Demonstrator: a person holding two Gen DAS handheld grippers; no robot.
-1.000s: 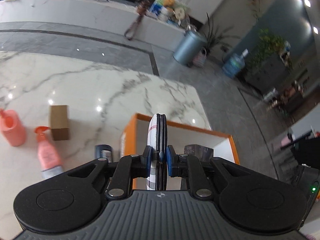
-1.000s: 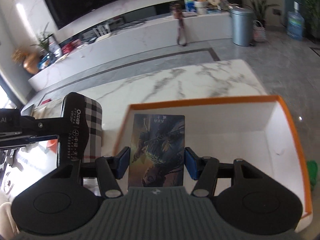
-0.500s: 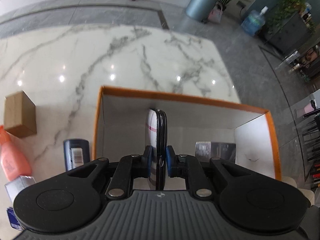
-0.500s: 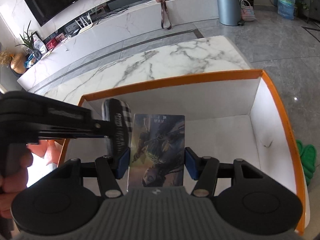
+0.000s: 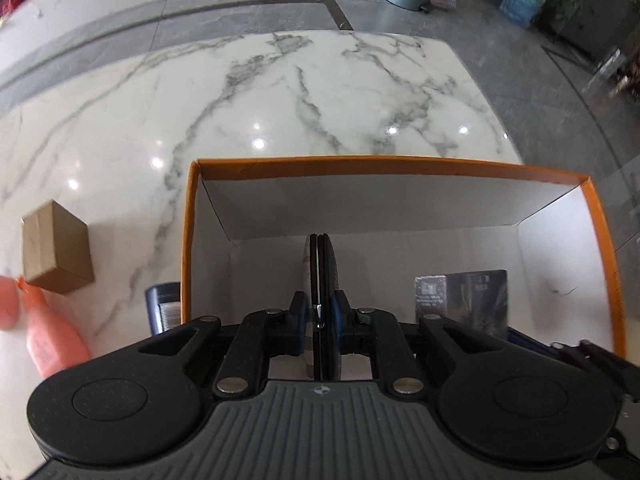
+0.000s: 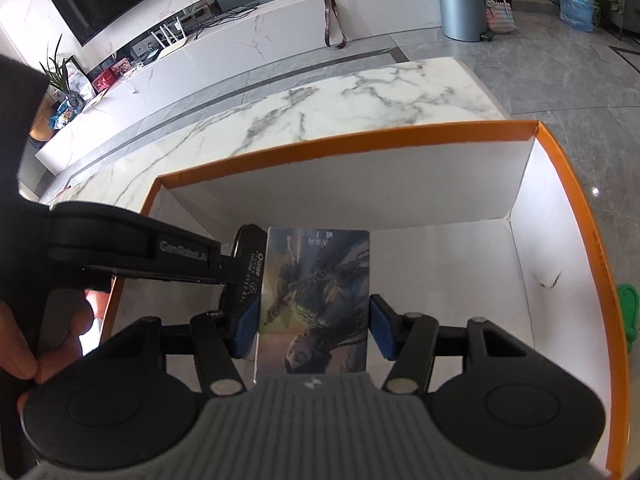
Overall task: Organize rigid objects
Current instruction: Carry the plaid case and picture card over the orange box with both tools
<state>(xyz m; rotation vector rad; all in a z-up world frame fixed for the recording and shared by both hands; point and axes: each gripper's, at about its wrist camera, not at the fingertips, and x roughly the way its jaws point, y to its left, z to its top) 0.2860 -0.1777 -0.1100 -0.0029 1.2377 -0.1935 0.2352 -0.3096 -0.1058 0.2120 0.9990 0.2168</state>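
Observation:
My left gripper [image 5: 319, 316] is shut on a flat plaid-covered case [image 5: 320, 268], held on edge inside the orange-rimmed white box [image 5: 392, 164]. My right gripper [image 6: 314, 320] is shut on an illustrated card box [image 6: 316, 300], also held inside the box [image 6: 340, 140]. The card box shows in the left wrist view [image 5: 464, 300] at the right. The left gripper with the case [image 6: 248, 268] shows at the left of the right wrist view, close beside the card box.
On the marble table [image 5: 280, 92] left of the box stand a brown carton [image 5: 56, 248], a pink spray bottle [image 5: 52, 340] and a dark blue container [image 5: 162, 308]. The table's right edge lies just past the box. A hand [image 6: 24, 344] grips the left tool.
Both grippers have moved forward and down from above the box's near edge into the box, each still holding its object. The case has come close beside the card box.

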